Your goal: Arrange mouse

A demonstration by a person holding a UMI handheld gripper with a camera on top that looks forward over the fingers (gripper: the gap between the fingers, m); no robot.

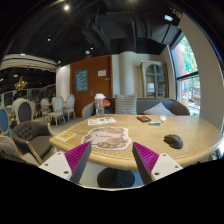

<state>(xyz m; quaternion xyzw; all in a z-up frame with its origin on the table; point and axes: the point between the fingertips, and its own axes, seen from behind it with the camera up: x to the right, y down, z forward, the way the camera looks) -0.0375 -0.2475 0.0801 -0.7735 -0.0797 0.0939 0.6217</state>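
A black mouse (173, 141) lies on the right part of a round light wooden table (190, 131), right of and beyond my fingers. A pale patterned mat (107, 138) lies on the table just ahead of my gripper (111, 161). The two fingers with magenta pads (145, 157) stand wide apart and hold nothing. Between them, below the table's near edge, a black round table base (115, 177) shows.
Papers (101, 121) and a small yellow card (65, 135) lie on the table's left and far side, small items (146, 119) at its far right. Grey chairs (28, 136) stand at the left. A sofa (150, 107), a lamp and shelves stand behind.
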